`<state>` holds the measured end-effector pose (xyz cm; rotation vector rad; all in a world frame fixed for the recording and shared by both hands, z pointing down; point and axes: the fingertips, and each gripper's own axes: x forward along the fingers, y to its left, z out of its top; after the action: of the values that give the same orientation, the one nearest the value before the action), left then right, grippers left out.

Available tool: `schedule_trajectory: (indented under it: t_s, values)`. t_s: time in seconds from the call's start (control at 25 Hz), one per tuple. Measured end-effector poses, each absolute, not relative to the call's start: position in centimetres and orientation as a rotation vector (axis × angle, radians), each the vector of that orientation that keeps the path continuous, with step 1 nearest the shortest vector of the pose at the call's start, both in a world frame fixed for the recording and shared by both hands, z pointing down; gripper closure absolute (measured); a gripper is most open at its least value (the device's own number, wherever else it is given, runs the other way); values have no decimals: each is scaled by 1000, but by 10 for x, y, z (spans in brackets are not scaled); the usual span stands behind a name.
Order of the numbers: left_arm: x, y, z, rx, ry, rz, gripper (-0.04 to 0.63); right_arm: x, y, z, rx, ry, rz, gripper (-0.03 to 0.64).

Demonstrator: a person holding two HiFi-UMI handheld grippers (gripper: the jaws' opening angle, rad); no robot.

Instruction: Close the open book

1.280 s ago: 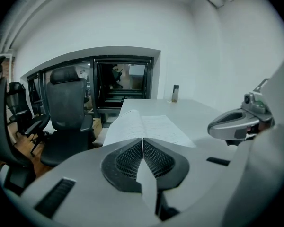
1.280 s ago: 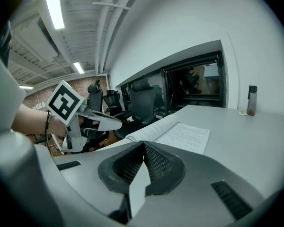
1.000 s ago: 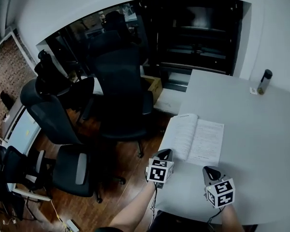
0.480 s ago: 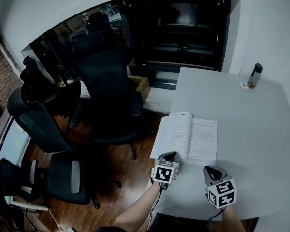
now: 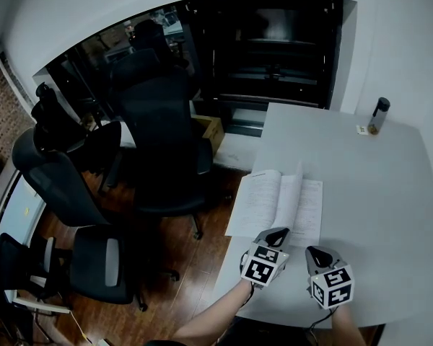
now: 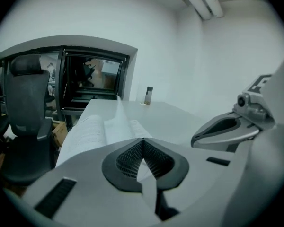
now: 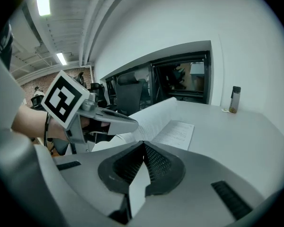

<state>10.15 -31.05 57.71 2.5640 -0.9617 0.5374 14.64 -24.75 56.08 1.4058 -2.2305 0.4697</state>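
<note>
One table (image 5: 379, 200) carries one open book (image 5: 260, 197), which lies flat near the left edge, about midway along it. One leaf (image 5: 298, 179) stands upright over the spine, and the remaining pages lie flat on both sides. Two grippers are present, side by side at the near edge of the table. The left gripper (image 6: 141, 141) has its jaws pressed together, with the tips at the near edge of the raised leaf. Whether the leaf is pinched between them cannot be told. The right gripper (image 7: 143, 143) has its jaws pressed together on nothing and sits just right of the left gripper, clear of the book. One dark bottle (image 5: 379, 114) stands upright at the far right corner, with one small item (image 5: 361, 130) just beside it. At least four black chairs (image 5: 169, 121) and one cardboard box (image 5: 211, 128) stand on the floor beyond the left edge.
</note>
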Motion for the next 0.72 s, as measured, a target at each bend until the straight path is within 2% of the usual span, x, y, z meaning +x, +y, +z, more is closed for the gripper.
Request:
schedule_trajectory:
  t_s: [0.24, 0.72]
  values:
    - [63, -319, 565, 2536, -1075, 494, 591, 131, -251, 559, 1367, -2261, 466, 614]
    - [-21, -355, 637, 2327, -1251, 631, 591, 102, -262, 563, 1319, -2278, 461, 614]
